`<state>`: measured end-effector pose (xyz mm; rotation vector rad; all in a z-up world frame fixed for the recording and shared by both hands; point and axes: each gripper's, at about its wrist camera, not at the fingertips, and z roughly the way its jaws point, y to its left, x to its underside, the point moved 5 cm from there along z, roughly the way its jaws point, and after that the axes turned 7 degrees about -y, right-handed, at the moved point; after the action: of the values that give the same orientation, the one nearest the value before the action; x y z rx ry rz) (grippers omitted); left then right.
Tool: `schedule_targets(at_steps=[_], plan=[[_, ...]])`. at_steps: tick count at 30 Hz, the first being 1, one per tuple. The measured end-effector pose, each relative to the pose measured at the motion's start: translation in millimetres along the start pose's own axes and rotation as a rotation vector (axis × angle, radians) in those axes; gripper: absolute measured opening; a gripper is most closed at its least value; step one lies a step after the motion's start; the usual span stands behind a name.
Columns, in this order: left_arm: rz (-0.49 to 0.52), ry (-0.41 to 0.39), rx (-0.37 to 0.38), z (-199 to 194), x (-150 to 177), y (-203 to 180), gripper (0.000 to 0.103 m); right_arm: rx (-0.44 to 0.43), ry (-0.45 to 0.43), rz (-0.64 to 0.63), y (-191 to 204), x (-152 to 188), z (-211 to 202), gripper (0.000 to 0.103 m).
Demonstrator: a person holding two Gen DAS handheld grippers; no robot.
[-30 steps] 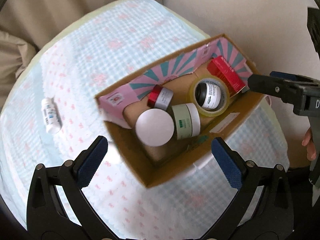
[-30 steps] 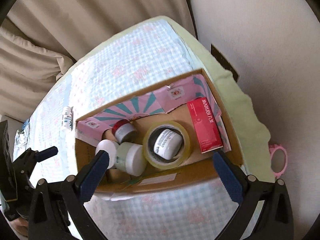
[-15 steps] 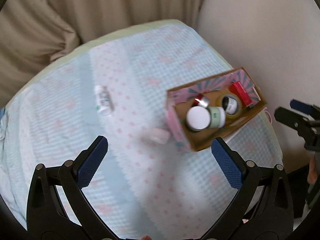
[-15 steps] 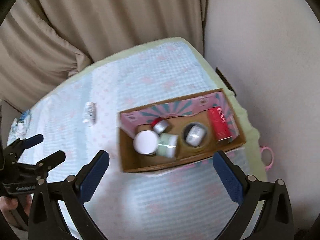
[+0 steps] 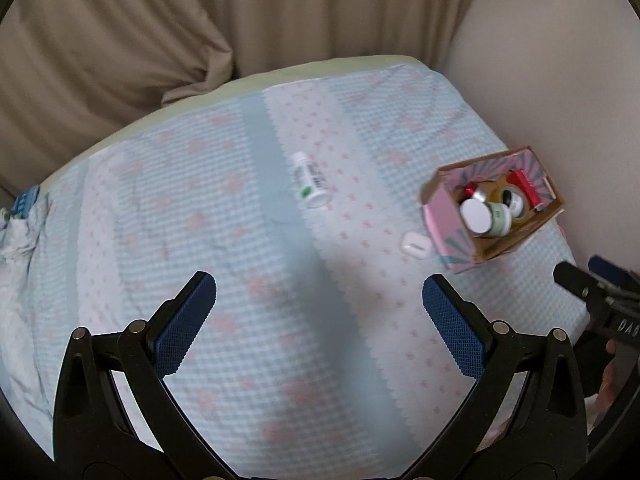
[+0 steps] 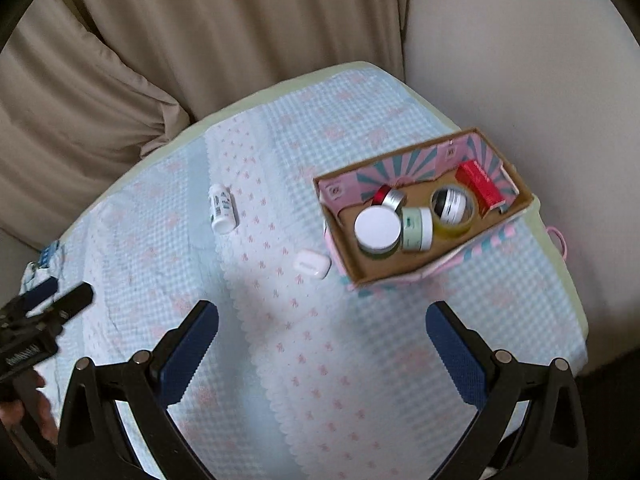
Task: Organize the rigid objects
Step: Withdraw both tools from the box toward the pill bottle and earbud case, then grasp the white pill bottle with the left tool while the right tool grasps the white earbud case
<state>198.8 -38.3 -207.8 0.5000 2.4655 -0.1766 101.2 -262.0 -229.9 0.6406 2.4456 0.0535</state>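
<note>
A cardboard box (image 6: pixel 392 270) (image 5: pixel 502 246) with a pink and teal lining sits at the bed's right edge. It holds a white-lidded jar (image 6: pixel 378 226), a green jar (image 6: pixel 418 227), a red-capped jar (image 6: pixel 388 197), a tape roll (image 6: pixel 454 210) around a small jar, and a red carton (image 6: pixel 480 186). A white bottle (image 5: pixel 310 182) (image 6: pixel 221 209) lies on the bed, left of the box. A small white case (image 6: pixel 311 264) (image 5: pixel 415 243) lies beside the box's left end. My left gripper (image 5: pixel 320 316) and right gripper (image 6: pixel 322 344) are open and empty, high above the bed.
A blue and pink patterned blanket (image 5: pixel 224 240) covers the bed. Beige curtains (image 6: pixel 200 40) hang behind it and a wall (image 6: pixel 520 60) stands on the right. A pink ring (image 6: pixel 560 240) peeks out past the bed's right edge.
Both grippers have pulled up and back from the box, so the whole bed now shows. The left view has swung left. The white case beside the box has come into view.
</note>
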Motion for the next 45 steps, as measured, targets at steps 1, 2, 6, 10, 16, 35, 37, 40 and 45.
schedule_targets(at_steps=[1, 2, 6, 10, 16, 35, 37, 40, 45], plan=[[-0.004, 0.003, -0.002, 2.2, -0.9, 5.6, 0.103, 0.008, 0.000, 0.014, 5.3, 3.5, 3.8, 0.103], [-0.012, 0.006, -0.002, 6.4, -2.6, 14.3, 0.103, 0.010, 0.001, 0.028, 10.0, 6.3, 7.9, 0.103], [-0.050, 0.032, 0.003, 34.2, -13.9, 38.2, 0.103, 0.043, 0.005, 0.080, 25.0, 13.6, 30.0, 0.103], [-0.078, 0.064, 0.006, 74.8, -30.0, 51.8, 0.103, 0.080, 0.016, 0.140, 33.8, 19.8, 58.7, 0.103], [-0.102, 0.117, 0.014, 154.3, -56.7, 56.6, 0.103, 0.135, -0.007, 0.191, 42.1, 29.7, 105.5, 0.103], [-0.097, 0.242, 0.049, 376.3, -61.6, 31.1, 0.089, 0.347, -0.036, 0.239, 29.3, 44.3, 272.3, 0.097], [-0.099, 0.239, 0.035, 383.9, -61.7, 31.0, 0.088, 0.350, -0.038, 0.241, 26.9, 45.1, 279.8, 0.086], [-0.115, 0.244, 0.033, 394.3, -61.4, 31.5, 0.088, 0.344, -0.012, 0.233, 26.3, 48.6, 291.6, 0.081], [-0.099, 0.236, 0.051, 401.0, -63.0, 23.4, 0.071, 0.341, -0.021, 0.230, 25.8, 48.6, 296.5, 0.076]])
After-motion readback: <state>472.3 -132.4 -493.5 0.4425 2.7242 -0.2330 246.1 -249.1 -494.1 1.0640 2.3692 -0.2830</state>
